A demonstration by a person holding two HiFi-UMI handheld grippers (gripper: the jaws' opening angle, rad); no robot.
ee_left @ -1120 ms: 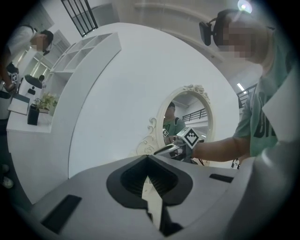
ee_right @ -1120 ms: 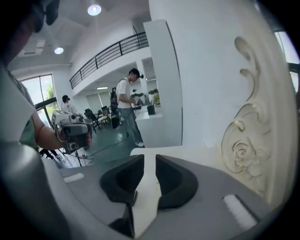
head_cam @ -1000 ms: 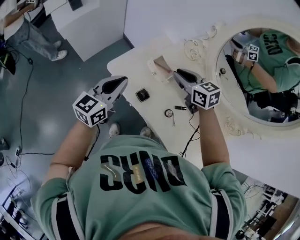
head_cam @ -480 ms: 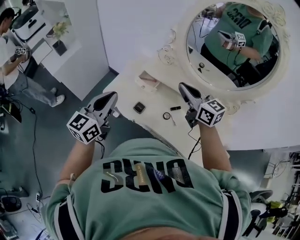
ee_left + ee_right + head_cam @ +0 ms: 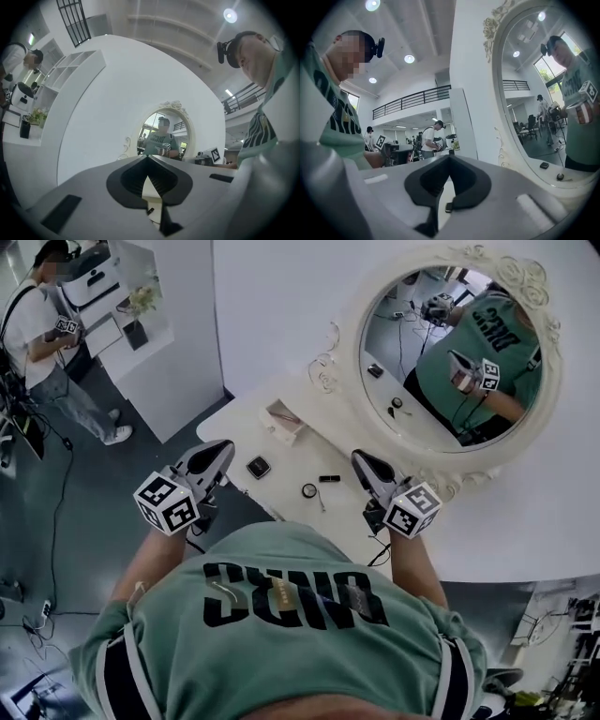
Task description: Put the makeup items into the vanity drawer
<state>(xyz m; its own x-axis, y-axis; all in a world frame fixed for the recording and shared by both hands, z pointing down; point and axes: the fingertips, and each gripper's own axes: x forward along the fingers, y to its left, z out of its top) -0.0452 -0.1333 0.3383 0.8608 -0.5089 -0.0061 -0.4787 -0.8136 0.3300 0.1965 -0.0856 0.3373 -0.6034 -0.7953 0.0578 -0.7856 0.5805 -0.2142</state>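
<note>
Three makeup items, namely a compact (image 5: 258, 467), a round item (image 5: 309, 490) and a tube (image 5: 329, 478), lie on the vanity (image 5: 300, 457) near the open drawer (image 5: 286, 430); I can't make out what's inside it. I see the left gripper (image 5: 223, 451) pressed together and empty; the right gripper (image 5: 364, 463) has just closed on nothing.

You stand in a bright, evenly lit room. Round ceiling lamps (image 5: 408, 58) glow white overhead. Both gripper views curve like a fishbowl, with black corners. The mirror (image 5: 450, 352) looks bright, and shadows are soft.
</note>
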